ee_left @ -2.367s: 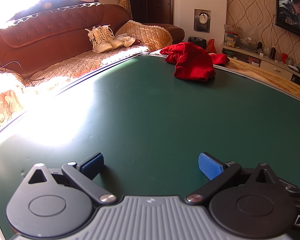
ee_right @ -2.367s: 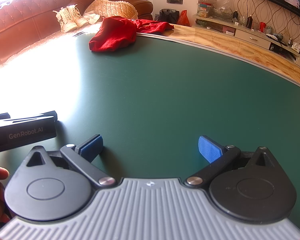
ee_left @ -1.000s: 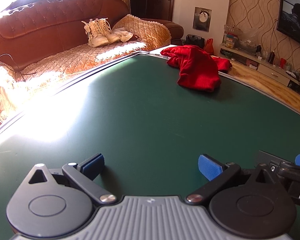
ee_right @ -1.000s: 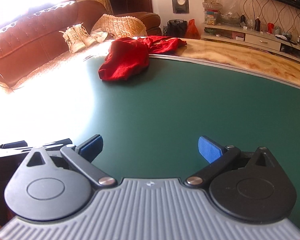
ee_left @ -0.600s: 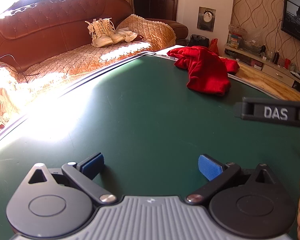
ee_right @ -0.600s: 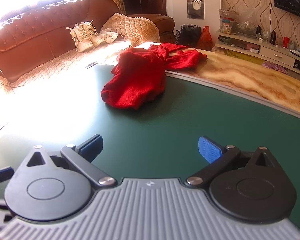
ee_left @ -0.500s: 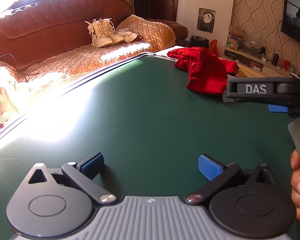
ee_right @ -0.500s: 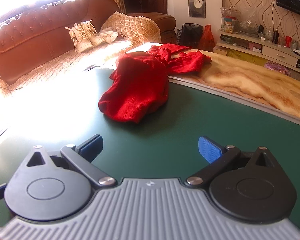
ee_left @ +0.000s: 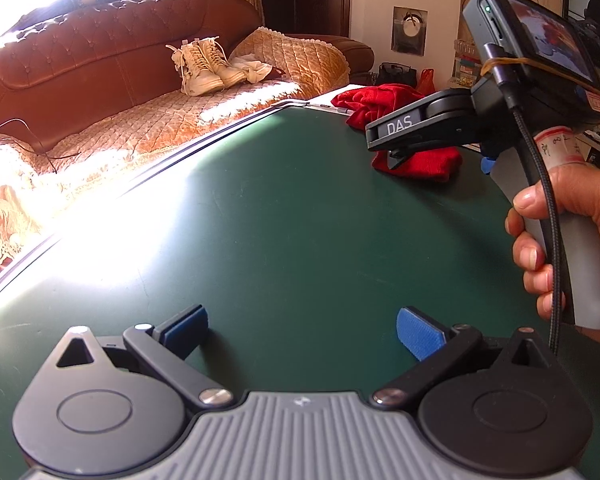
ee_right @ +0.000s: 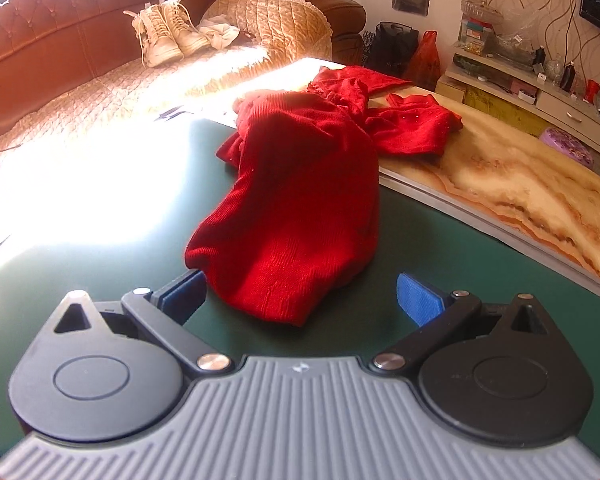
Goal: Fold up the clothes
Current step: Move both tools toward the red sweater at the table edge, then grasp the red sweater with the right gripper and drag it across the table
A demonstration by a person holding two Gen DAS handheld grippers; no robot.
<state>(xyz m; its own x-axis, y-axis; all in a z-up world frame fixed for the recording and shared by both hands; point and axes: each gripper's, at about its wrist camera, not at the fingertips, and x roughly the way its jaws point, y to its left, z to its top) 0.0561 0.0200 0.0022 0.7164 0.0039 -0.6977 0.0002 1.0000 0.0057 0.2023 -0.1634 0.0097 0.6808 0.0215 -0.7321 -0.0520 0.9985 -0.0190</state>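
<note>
A crumpled red garment (ee_right: 300, 208) lies at the far corner of the green table (ee_right: 480, 280), part of it draped onto the marble surface beyond. My right gripper (ee_right: 300, 300) is open, its blue pads on either side of the garment's near end, low over the table. My left gripper (ee_left: 302, 326) is open and empty over bare green table (ee_left: 300, 220), well short of the garment (ee_left: 416, 160). In the left wrist view the right gripper's body and the hand holding it (ee_left: 572, 208) hide part of the garment.
A brown sofa (ee_left: 100, 80) with a pair of white boots (ee_left: 204, 68) runs along the table's left side. A marble surface (ee_right: 520, 200) borders the far right edge. Strong sun glare covers the table's left part (ee_left: 112, 240).
My right gripper has moved forward across the table up to the red garment, which now sits between its open pads. My left gripper has stayed nearly in place.
</note>
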